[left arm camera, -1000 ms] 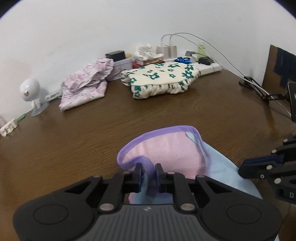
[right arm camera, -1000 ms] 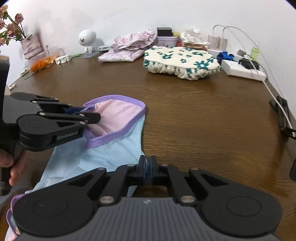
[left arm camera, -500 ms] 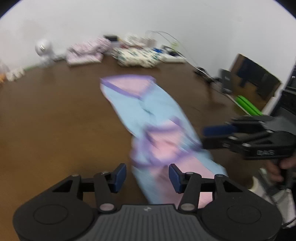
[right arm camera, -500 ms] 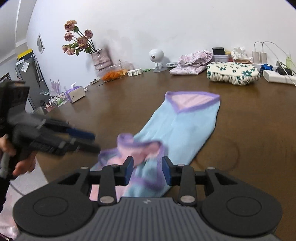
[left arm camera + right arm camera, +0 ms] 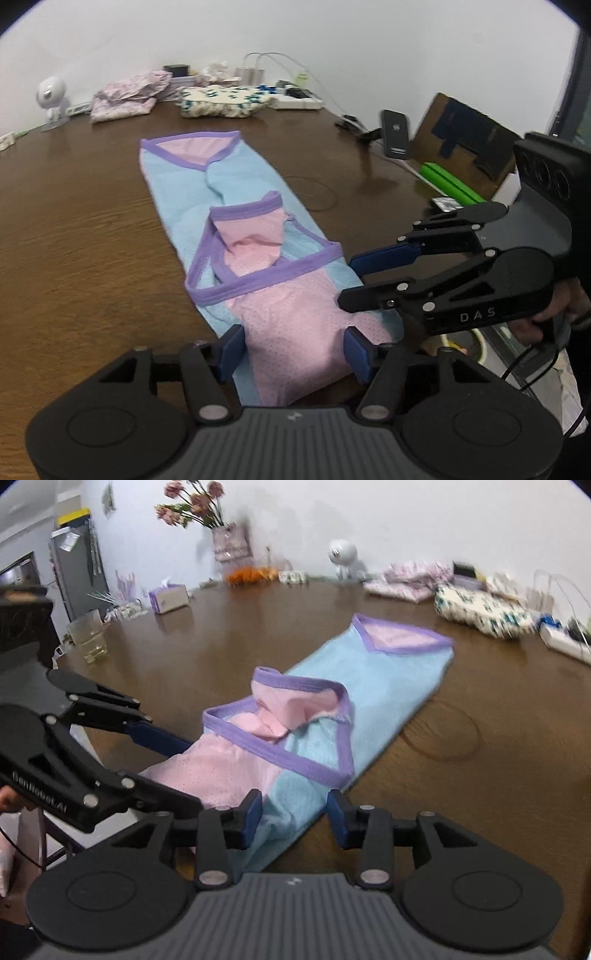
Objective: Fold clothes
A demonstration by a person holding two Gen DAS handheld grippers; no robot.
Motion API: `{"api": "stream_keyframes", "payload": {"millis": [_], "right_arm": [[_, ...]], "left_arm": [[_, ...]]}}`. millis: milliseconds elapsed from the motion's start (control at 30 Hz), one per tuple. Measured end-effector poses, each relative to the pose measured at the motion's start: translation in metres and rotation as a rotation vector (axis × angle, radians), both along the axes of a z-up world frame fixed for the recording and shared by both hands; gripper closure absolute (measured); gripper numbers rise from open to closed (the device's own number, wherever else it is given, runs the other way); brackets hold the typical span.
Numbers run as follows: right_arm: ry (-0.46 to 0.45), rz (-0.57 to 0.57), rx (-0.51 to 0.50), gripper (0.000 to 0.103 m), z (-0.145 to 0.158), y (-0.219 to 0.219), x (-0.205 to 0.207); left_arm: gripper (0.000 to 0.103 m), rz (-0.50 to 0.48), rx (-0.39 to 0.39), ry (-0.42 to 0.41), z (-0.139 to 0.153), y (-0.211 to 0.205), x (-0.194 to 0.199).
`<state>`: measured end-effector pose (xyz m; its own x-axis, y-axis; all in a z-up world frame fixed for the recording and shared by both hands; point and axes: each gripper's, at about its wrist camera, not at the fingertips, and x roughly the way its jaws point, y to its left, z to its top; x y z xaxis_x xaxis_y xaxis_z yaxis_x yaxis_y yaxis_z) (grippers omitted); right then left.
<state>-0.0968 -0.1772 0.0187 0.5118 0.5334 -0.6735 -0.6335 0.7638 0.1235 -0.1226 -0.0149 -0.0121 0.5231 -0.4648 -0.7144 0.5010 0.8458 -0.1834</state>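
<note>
A light blue and pink mesh garment (image 5: 236,206) with purple trim lies as a long strip on the brown table (image 5: 74,229). Its near end hangs over the table's front edge, and a loose purple-trimmed flap (image 5: 295,705) sits crumpled mid-way. My left gripper (image 5: 293,349) hovers at the near pink end. Its jaws are opening, the cloth shows between them, and the pads do not press it. My right gripper (image 5: 295,812) sits over the blue near edge with its jaws opening too, gripping nothing. Each gripper also shows in the other's view: the right gripper (image 5: 345,282) and the left gripper (image 5: 188,775).
Folded floral clothes (image 5: 221,101) and a pink pile (image 5: 127,96) lie at the far edge beside a white camera (image 5: 51,98), a power strip and cables (image 5: 295,101). A phone (image 5: 395,134) and cardboard (image 5: 461,144) stand right. A vase (image 5: 229,542), a tissue box (image 5: 168,598) and a glass (image 5: 88,637) stand left.
Both grippers were shut on the garment's trimmed end, and both have since let go and opened. They have pulled back to the near end, and the garment now lies stretched out.
</note>
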Motion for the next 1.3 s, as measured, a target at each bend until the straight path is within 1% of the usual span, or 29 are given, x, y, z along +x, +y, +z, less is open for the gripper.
{"api": "stream_keyframes", "payload": {"millis": [67, 100, 133, 167, 233, 333, 400, 433, 467, 533, 600, 633, 667, 700, 733, 767, 800, 833, 900, 933, 967, 1033, 1067, 1100, 1133, 1167, 1233, 1267, 1300], "right_arm": [[-0.008, 0.010, -0.009, 0.062, 0.006, -0.005, -0.007], [-0.028, 0.024, 0.005, 0.061, 0.011, -0.004, -0.009], [-0.048, 0.040, 0.023, 0.058, 0.017, -0.003, -0.011], [-0.069, 0.052, 0.050, 0.054, 0.021, -0.002, -0.010], [-0.091, 0.073, 0.100, 0.054, 0.026, 0.007, 0.002], [-0.073, 0.062, 0.114, 0.054, 0.017, 0.020, 0.033], [-0.074, 0.047, 0.089, 0.054, 0.009, 0.026, 0.048], [-0.055, 0.053, 0.077, 0.054, 0.005, 0.028, 0.053], [-0.031, 0.061, 0.066, 0.056, 0.001, 0.030, 0.057], [-0.014, 0.062, 0.055, 0.056, -0.004, 0.029, 0.057], [-0.006, 0.082, 0.067, 0.052, -0.007, 0.024, 0.051], [-0.002, 0.094, 0.074, 0.049, -0.008, 0.022, 0.048], [-0.009, 0.099, 0.081, 0.049, -0.010, 0.020, 0.044], [-0.021, 0.100, 0.080, 0.049, -0.010, 0.018, 0.039], [-0.029, 0.102, 0.074, 0.049, -0.011, 0.018, 0.034], [-0.029, 0.102, 0.068, 0.049, -0.010, 0.019, 0.031], [-0.027, 0.102, 0.062, 0.049, -0.009, 0.020, 0.028], [-0.027, 0.109, 0.055, 0.049, -0.009, 0.020, 0.025], [-0.029, 0.132, 0.045, 0.048, -0.008, 0.019, 0.018], [-0.026, 0.155, 0.047, 0.044, -0.007, 0.018, 0.014], [-0.026, 0.183, 0.045, 0.043, -0.006, 0.016, 0.011], [-0.083, 0.222, 0.062, 0.043, 0.001, 0.009, -0.004], [-0.114, 0.240, 0.071, 0.039, 0.005, 0.005, -0.012], [-0.163, 0.278, 0.095, 0.033, 0.008, 0.000, -0.025], [-0.215, 0.320, 0.121, 0.018, 0.011, -0.006, -0.039], [-0.253, 0.357, 0.091, 0.013, 0.009, -0.006, -0.051], [-0.323, 0.431, 0.008, 0.013, 0.002, -0.003, -0.072], [-0.340, 0.447, -0.036, 0.015, -0.004, 0.000, -0.076], [-0.353, 0.458, -0.081, 0.022, -0.011, 0.004, -0.079]], "left_arm": [[0.044, -0.035, -0.001, -0.008, 0.000, -0.002, -0.007], [0.044, -0.056, 0.004, -0.021, 0.001, -0.001, -0.010], [0.044, -0.076, 0.009, -0.035, 0.003, 0.000, -0.013], [0.044, -0.091, 0.020, -0.061, 0.004, 0.002, -0.017], [0.040, -0.121, 0.057, -0.127, 0.008, 0.007, -0.027], [0.028, -0.168, 0.154, -0.252, 0.005, 0.004, -0.044], [0.029, -0.227, 0.243, -0.317, -0.005, -0.006, -0.054], [0.029, -0.271, 0.286, -0.353, -0.011, -0.011, -0.059], [0.029, -0.286, 0.325, -0.407, -0.015, -0.014, -0.065], [0.030, -0.317, 0.404, -0.515, -0.024, -0.020, -0.076], [0.030, -0.366, 0.475, -0.622, -0.036, -0.024, -0.086], [0.030, -0.386, 0.512, -0.641, -0.042, -0.025, -0.087], [0.030, -0.406, 0.548, -0.659, -0.048, -0.026, -0.089], [0.031, -0.438, 0.565, -0.667, -0.054, -0.027, -0.090], [0.036, -0.458, 0.565, -0.670, -0.058, -0.028, -0.090], [0.045, -0.463, 0.580, -0.677, -0.063, -0.028, -0.090], [0.047, -0.468, 0.596, -0.686, -0.067, -0.028, -0.089], [0.050, -0.476, 0.620, -0.718, -0.070, -0.028, -0.090], [0.051, -0.501, 0.646, -0.741, -0.072, -0.027, -0.092], [0.053, -0.504, 0.641, -0.740, -0.072, -0.026, -0.093], [0.054, -0.507, 0.636, -0.739, -0.071, -0.025, -0.093], [0.058, -0.515, 0.629, -0.720, -0.066, -0.024, -0.089], [0.059, -0.520, 0.625, -0.709, -0.063, -0.023, -0.087], [0.059, -0.529, 0.618, -0.689, -0.059, -0.022, -0.084], [0.059, -0.539, 0.611, -0.669, -0.056, -0.022, -0.081], [0.059, -0.546, 0.606, -0.655, -0.053, -0.021, -0.079], [0.058, -0.565, 0.603, -0.635, -0.049, -0.021, -0.075], [0.058, -0.574, 0.600, -0.625, -0.047, -0.020, -0.081], [0.059, -0.583, 0.598, -0.613, -0.045, -0.020, -0.080]]}}
